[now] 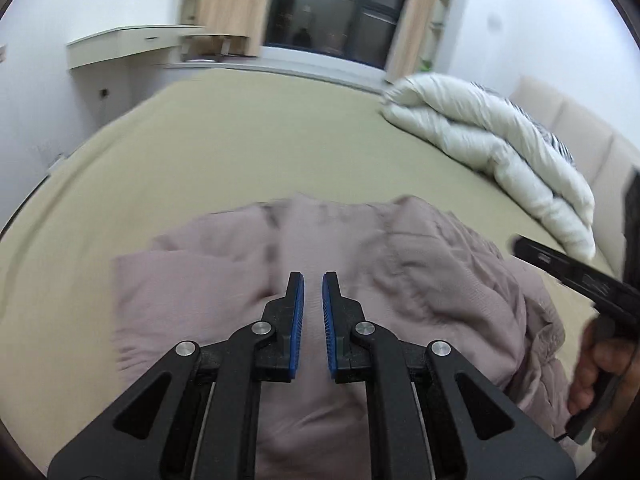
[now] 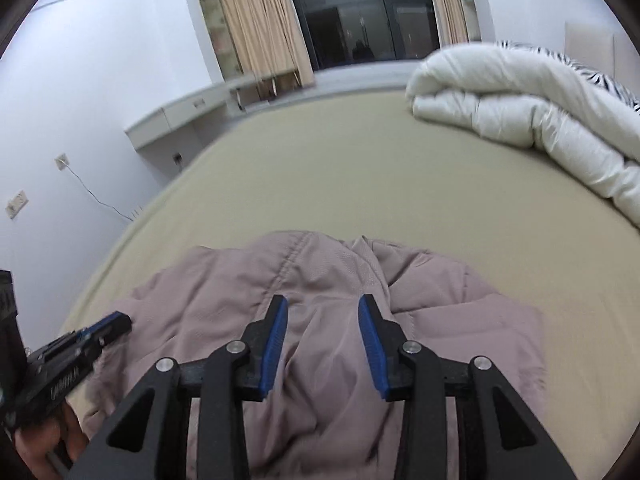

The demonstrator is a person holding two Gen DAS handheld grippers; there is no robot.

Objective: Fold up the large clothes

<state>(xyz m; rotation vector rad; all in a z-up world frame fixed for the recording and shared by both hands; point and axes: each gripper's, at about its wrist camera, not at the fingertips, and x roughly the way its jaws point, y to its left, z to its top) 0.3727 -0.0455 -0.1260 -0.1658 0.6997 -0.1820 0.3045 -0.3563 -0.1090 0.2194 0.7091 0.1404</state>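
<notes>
Left gripper (image 1: 313,280): black linkage, blue pads (image 1: 297,320); jaws stand slightly apart with nothing between them, above the garment.
Garment (image 1: 248,280): mauve padded coat, crumpled, lying on the bed at the near edge; a stitched seam runs across its right part.
Bed (image 1: 260,140): covered by a plain beige sheet.
Duvet (image 1: 492,152): white, folded, at the right side of the bed, apart from the garment; striped fabric shows behind it.
Right gripper (image 1: 520,246): enters from the right edge, held in a hand (image 1: 600,372); jaw state cannot be told.
Background: dark window (image 1: 340,12) between beige curtains; white desk (image 1: 120,46) at the left wall.
Image quality: motion blur throughout.
</notes>
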